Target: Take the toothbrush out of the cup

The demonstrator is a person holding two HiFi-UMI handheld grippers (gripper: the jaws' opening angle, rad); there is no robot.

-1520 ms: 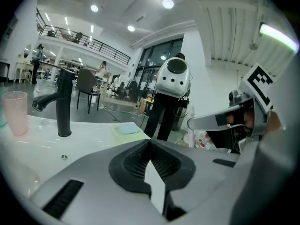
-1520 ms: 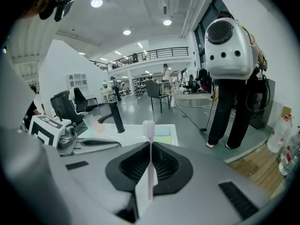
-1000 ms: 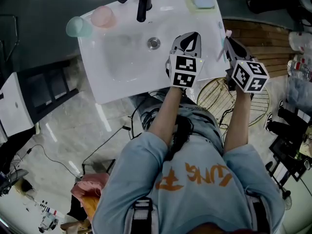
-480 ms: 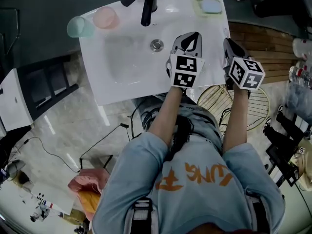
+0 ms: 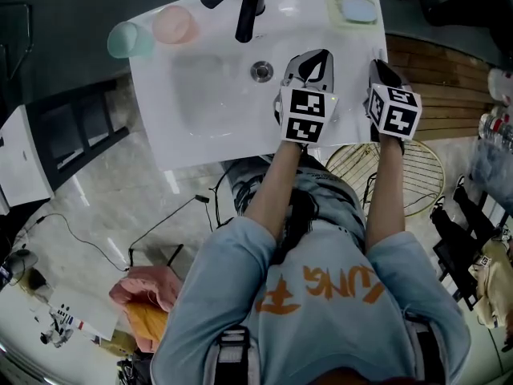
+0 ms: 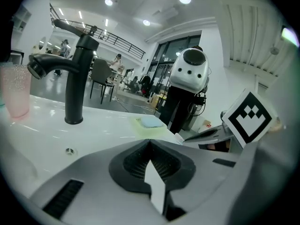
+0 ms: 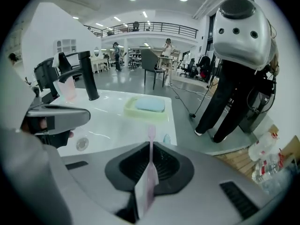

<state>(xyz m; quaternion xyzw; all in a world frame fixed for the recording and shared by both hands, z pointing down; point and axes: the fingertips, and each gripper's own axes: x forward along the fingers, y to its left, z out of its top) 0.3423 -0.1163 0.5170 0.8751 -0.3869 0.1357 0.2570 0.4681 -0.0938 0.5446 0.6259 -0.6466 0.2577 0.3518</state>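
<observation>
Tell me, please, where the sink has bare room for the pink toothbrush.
Bare: the basin left of the drain, and the rim between faucet and soap dish. Crowded: the back left corner, with pink cup and green cup.

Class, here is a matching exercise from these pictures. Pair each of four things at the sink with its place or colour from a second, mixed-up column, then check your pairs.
Things:
1. toothbrush
2. pink cup
3. soap
4. tap

Places and colours:
A. in a dish at the back right corner of the sink
B. between the jaws of the right gripper
C. black, standing behind the drain
D. beside the green cup at the back left corner

Pairs: 1-B, 2-D, 3-A, 4-C
</observation>
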